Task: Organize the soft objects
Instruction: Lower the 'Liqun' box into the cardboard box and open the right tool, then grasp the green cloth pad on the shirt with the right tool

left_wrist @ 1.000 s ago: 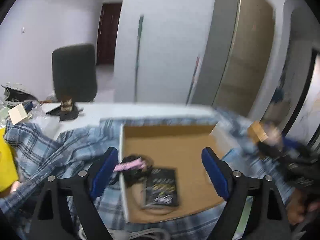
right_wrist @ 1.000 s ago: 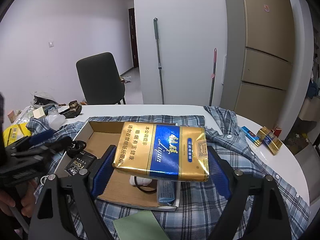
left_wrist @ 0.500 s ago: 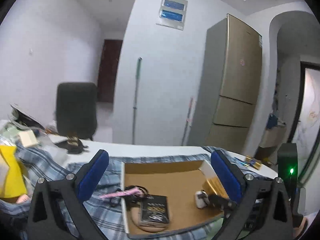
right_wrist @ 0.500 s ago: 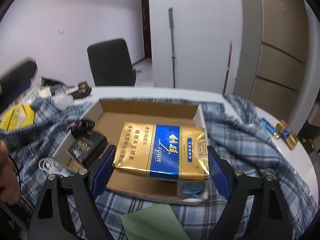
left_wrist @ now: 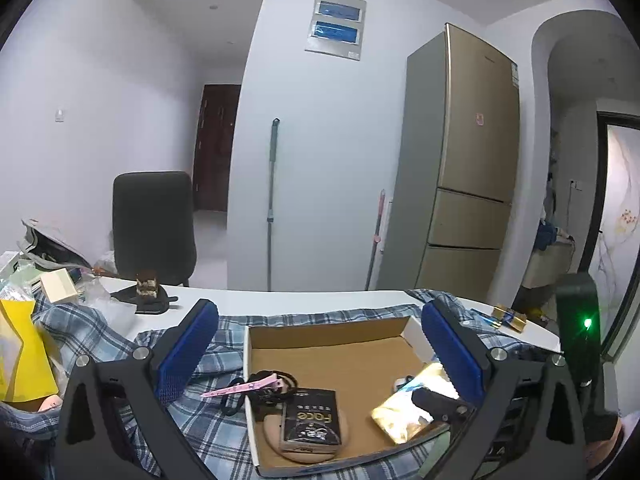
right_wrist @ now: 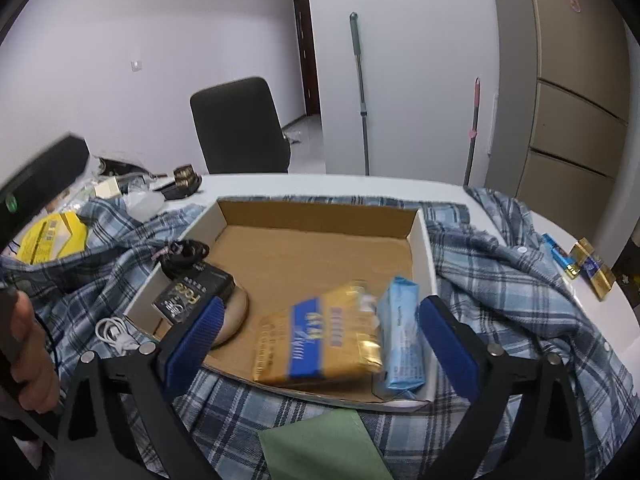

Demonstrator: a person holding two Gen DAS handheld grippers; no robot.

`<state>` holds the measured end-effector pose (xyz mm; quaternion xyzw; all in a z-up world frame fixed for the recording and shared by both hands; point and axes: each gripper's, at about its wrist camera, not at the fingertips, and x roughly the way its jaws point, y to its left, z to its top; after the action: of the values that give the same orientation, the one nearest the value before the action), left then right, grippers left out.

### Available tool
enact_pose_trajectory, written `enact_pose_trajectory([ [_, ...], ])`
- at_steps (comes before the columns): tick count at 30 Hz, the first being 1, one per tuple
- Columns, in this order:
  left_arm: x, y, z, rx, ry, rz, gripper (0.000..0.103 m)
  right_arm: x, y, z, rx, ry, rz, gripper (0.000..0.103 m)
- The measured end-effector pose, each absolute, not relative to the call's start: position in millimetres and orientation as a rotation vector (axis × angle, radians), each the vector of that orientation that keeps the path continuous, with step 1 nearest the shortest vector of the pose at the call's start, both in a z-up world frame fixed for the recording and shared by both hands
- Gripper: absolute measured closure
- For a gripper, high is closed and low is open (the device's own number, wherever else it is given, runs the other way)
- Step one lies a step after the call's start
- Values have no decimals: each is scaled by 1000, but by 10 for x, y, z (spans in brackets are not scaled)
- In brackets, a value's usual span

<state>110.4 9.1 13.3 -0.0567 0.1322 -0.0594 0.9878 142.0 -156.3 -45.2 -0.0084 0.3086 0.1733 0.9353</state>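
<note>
Gold-and-blue pack (right_wrist: pixel 320 344) lies tilted and blurred in the cardboard box (right_wrist: pixel 424 240), just ahead of the right gripper (right_wrist: pixel 320 348), between its two blue pads but touching neither. Right jaws are opening, already very wide, w/ nothing gripped. A light blue packet (right_wrist: pixel 400 340) sits just beside the pack, close to the right-hand pad (right_wrist: pixel 448 348). Nearer the left-hand pad: a black "Face" box (right_wrist: pixel 192 292) on a tan round thing (right_wrist: pixel 234 316), black hair ties (right_wrist: pixel 186 254) beyond it at the box edge.

Left gripper (left_wrist: pixel 320 356) is spread fully wide and empty; it hangs over the near side of the box (left_wrist: pixel 320 324), pointing nearly level. Btwn its pads from that view: black box (left_wrist: pixel 312 420), pink clip (left_wrist: pixel 244 386), gold pack (left_wrist: pixel 404 412) low toward the right-hand pad.

Box rests on a blue plaid shirt (right_wrist: pixel 500 280) spread over a white table (left_wrist: pixel 280 300). White cable (right_wrist: pixel 116 330) lies on the shirt outside the box, beyond the right gripper's left pad.
</note>
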Motion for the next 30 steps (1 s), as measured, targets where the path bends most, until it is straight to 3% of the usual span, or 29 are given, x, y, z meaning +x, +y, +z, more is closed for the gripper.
enact_pose_trajectory([
  [13, 491, 42, 520, -124, 223, -151, 0, 893, -1907, -5, -31, 622, 392, 5],
  [30, -107, -10, 172, -72, 357, -155, 0, 680, -2020, -740, -107, 932, 467, 9],
])
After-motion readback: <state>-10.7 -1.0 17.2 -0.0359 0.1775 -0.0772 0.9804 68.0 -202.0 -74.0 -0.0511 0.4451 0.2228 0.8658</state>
